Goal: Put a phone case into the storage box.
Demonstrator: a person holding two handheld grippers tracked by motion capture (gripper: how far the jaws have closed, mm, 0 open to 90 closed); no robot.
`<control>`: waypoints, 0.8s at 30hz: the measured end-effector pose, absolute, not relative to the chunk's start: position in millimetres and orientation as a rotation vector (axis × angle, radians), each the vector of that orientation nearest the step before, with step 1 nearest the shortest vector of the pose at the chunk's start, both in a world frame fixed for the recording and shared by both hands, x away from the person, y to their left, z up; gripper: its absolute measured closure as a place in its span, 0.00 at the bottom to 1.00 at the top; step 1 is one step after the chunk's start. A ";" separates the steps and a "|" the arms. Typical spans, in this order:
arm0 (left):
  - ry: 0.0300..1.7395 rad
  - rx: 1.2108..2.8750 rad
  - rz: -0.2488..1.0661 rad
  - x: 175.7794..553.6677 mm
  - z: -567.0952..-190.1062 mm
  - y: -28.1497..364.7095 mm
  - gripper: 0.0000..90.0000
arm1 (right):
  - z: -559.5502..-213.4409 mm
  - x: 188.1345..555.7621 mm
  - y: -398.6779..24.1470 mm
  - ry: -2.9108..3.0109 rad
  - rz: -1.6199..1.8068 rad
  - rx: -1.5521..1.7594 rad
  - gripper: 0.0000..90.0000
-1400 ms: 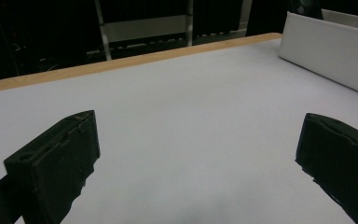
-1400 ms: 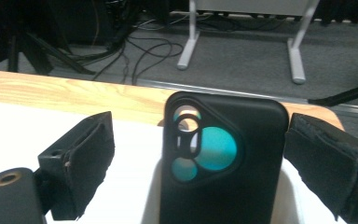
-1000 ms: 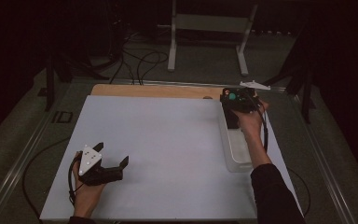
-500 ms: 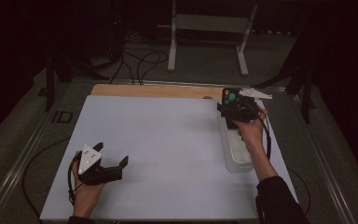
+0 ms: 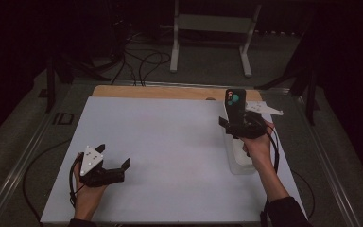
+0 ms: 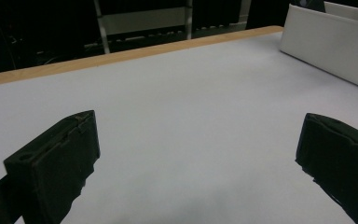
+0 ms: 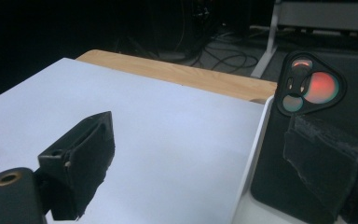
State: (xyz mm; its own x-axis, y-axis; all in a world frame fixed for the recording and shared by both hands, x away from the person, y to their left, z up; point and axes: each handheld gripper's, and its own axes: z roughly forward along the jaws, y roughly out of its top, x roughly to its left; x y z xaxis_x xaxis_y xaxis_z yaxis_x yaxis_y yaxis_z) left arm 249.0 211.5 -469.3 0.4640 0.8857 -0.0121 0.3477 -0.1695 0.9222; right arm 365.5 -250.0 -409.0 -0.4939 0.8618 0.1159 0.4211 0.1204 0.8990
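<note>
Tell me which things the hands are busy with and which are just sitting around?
Busy with:
- black phone, standing upright
- clear bin under it
- right gripper, one of its jaws against the phone

Just around:
- left gripper, jaws open
- white table sheet
- metal stand
- floor cables

Dark lab or test room shown. White sheet (image 5: 160,156) laid over wooden table (image 5: 170,92) at frame middle. Black cables (image 5: 142,61) seen on grey floor at upper middle, beside white metal stand (image 5: 212,28).

Black phone (image 5: 235,106) upright in clear bin (image 5: 241,164)
</note>
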 end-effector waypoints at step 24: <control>1.057 1.722 0.693 245.9 -464.9 216.7 0.00 | -444.9 285.1 -258.0 2.000 1.398 1.036 0.12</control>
State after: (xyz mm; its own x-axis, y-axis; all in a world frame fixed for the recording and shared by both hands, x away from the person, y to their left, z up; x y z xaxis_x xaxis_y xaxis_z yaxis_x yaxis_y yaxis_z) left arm 245.9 216.7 -464.9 0.4625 0.8865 -0.0159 0.3382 -0.1598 0.9274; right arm 285.1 -258.0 -444.9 -0.5943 0.8036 0.0323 0.3064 0.1890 0.9330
